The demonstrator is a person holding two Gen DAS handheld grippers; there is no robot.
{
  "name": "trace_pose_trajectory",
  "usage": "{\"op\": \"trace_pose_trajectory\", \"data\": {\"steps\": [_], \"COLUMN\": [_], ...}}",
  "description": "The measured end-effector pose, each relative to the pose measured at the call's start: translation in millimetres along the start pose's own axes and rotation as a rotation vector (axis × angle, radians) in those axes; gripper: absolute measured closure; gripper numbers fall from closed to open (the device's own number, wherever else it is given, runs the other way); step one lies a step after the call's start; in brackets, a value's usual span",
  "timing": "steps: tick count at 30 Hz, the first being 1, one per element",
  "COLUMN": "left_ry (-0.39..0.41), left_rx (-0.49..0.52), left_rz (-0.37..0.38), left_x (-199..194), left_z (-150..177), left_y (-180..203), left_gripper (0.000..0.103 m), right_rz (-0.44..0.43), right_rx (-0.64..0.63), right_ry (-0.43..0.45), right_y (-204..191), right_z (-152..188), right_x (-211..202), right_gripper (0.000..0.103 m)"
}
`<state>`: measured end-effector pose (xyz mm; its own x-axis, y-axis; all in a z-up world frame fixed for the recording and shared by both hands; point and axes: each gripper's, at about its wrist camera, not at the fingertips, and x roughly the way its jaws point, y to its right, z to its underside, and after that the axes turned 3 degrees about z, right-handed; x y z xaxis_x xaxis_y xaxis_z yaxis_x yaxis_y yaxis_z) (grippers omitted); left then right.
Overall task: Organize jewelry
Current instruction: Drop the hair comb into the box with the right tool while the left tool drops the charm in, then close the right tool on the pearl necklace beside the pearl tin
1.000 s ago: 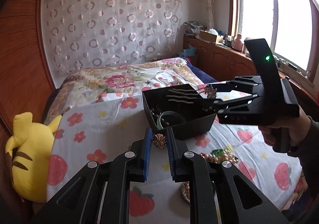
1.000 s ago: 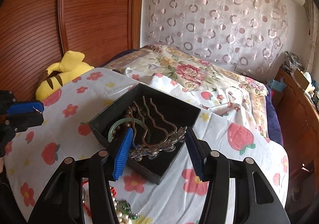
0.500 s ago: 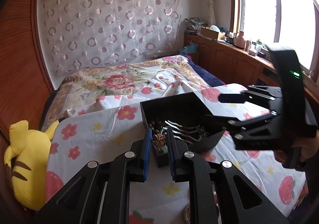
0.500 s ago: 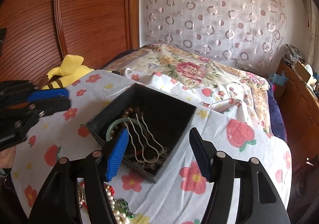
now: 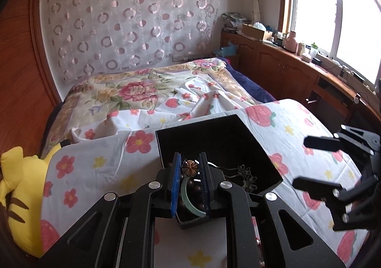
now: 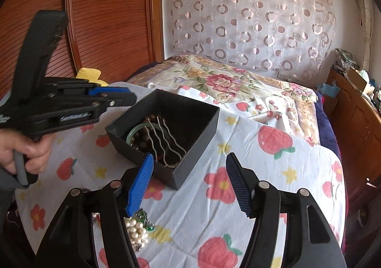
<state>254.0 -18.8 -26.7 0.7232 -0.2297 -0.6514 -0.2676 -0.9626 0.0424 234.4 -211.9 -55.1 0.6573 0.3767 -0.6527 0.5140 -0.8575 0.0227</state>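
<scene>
Bronze flower ornament [image 5: 189, 168] sat clamped between the left gripper [image 5: 189, 174] fingers above the black box [image 6: 197, 110], while the right gripper [image 6: 188, 182] fingers stood apart, empty.

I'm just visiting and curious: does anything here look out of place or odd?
One thing: a pearl-and-green jewelry cluster lies loose on the flowered sheet, outside the black box where the other pieces sit. Otherwise nothing looks spilled or damaged.

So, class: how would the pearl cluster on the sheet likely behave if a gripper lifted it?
The pearl cluster looks like loose beads, so it would probably droop. Smooth round pearls may slip. Lying on the soft sheet, it likely won't roll.
</scene>
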Motion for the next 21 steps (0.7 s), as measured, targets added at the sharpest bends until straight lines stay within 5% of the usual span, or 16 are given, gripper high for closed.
{"op": "trace_pose_trajectory", "data": {"steps": [4,14,21], "left_ry": [0.016,0.064,0.073], "left_rx": [-0.017,-0.01,0.003], "left_rz": [0.005,-0.007,-0.017], "left_x": [-4,-38,-56], "left_z": [1,26,59], "left_y": [-2,2,8], "left_gripper": [0.061,0.017,0.009], "right_rz": [-0.007,-0.034,-0.074], "right_rx": [0.003,0.016,0.001], "right_ry": [0.002,-0.01,-0.043], "right_y": [-3,-9,-22], "right_z": [6,28,49], "right_x": [-4,-16,-22], "right_gripper": [0.037,0.037,0.051]}}
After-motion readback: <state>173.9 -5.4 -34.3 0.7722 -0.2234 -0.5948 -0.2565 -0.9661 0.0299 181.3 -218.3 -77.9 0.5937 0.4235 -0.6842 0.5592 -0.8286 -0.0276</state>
